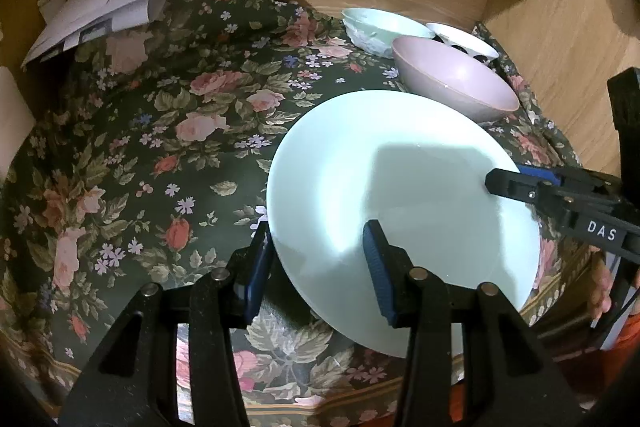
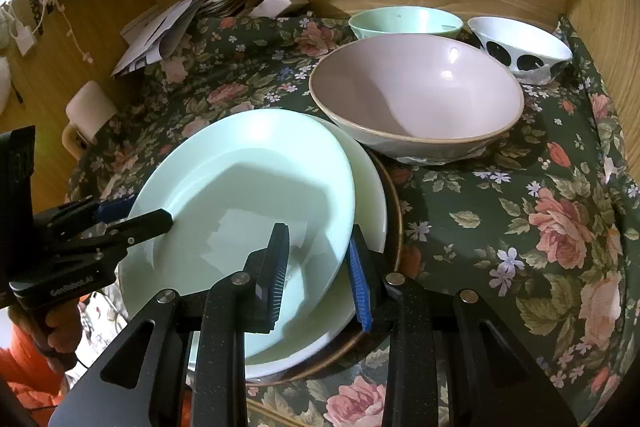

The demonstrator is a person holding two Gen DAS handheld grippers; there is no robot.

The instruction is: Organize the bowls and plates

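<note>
We pinch the pale plate (image 2: pixel 248 163) by opposite rims, left gripper (image 1: pixel 318 267) and right gripper (image 2: pixel 318 267), above the stack beside the pink bowl (image 2: pixel 416 95). Glazed, slippery, breakable: keep to the rims.

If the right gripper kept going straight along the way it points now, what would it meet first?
Probably the pink bowl, which sits just beyond the pale plate clamped in the right gripper; depth is hard to judge.
</note>
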